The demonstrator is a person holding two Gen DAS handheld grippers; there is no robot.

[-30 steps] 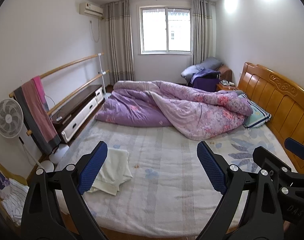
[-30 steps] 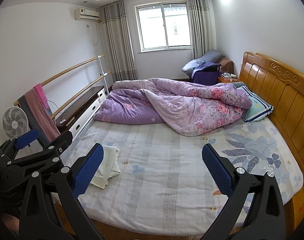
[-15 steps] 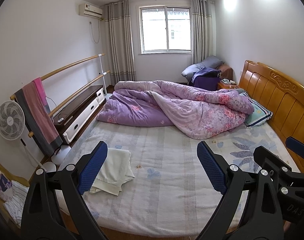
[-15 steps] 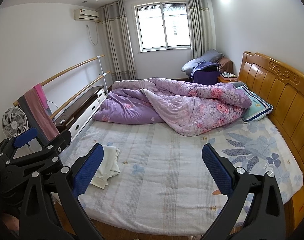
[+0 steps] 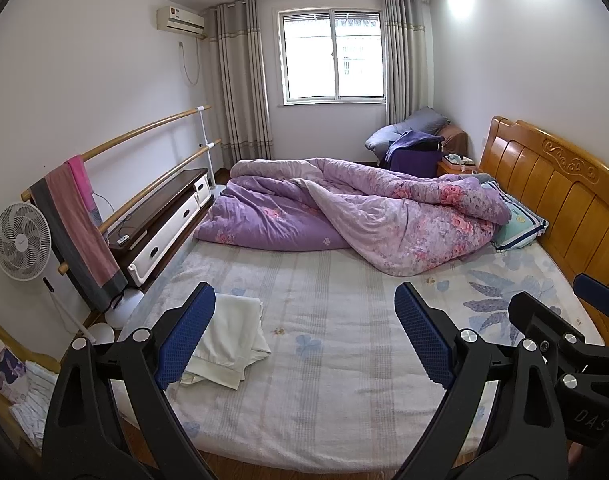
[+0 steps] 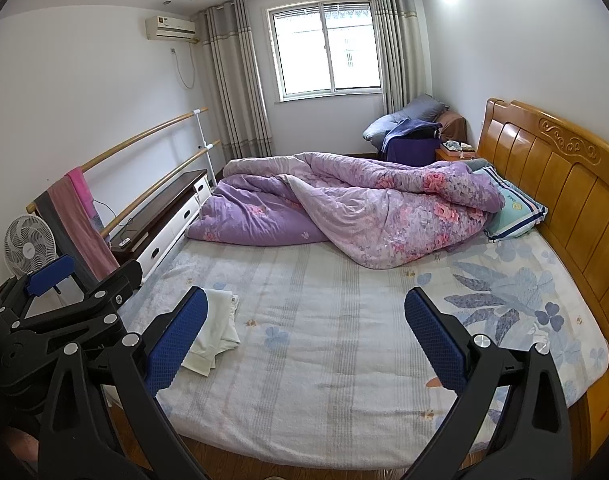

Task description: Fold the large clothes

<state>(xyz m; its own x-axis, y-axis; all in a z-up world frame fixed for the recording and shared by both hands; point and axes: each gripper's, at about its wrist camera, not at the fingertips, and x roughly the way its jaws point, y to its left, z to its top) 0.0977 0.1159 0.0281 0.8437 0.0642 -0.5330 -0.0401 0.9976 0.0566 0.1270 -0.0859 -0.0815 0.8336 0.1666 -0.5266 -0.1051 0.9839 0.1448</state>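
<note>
A folded cream-white garment [image 5: 232, 336] lies on the near left part of the bed [image 5: 336, 360]; it also shows in the right wrist view [image 6: 218, 324]. My left gripper [image 5: 304, 336] is open and empty, held above the foot of the bed, its left finger in front of the garment's edge. My right gripper [image 6: 306, 338] is open and empty beside it, over the middle of the mattress. The left gripper's body shows at the left of the right wrist view [image 6: 64, 300].
A crumpled purple floral quilt [image 5: 356, 212] covers the far half of the bed. A pillow [image 5: 520, 220] lies by the wooden headboard [image 5: 556, 196]. A towel rail [image 5: 80, 216], fan [image 5: 22, 242] and low cabinet [image 5: 164, 216] stand left of the bed.
Both views have shifted very slightly; the grippers stay open and empty, and the garment has not moved.
</note>
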